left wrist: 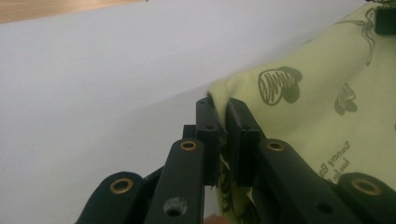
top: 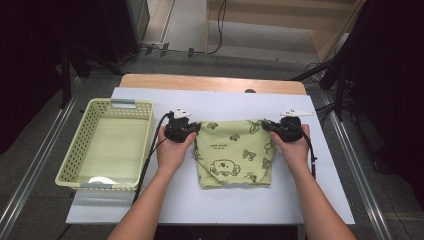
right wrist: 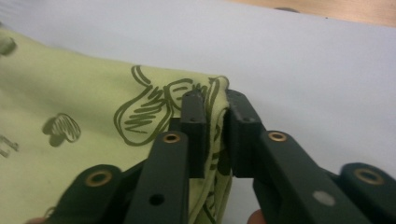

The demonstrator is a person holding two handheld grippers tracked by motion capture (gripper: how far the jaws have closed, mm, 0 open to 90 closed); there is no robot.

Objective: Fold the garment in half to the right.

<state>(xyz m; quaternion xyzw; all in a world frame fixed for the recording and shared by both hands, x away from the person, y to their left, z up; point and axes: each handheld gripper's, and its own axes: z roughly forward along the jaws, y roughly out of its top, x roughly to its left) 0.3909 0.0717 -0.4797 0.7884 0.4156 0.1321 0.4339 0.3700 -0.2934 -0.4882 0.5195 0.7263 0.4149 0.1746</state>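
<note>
A light green cotton garment printed with dark cartoon bears and bows point(top: 234, 152) lies near the middle of the pale blue surface point(top: 210, 205), its far edge lifted between two hand-held tools. The left gripper point(left wrist: 223, 122) is clenched on the cloth's far left corner, the right gripper point(right wrist: 215, 122) pinches the far right corner, its jaws showing a slight gap around the fold. Soft, light and limp, the fabric will likely sag and is best held by its corners. A pale yellow perforated plastic basket point(top: 75, 150) sits at the surface's left edge.
</note>
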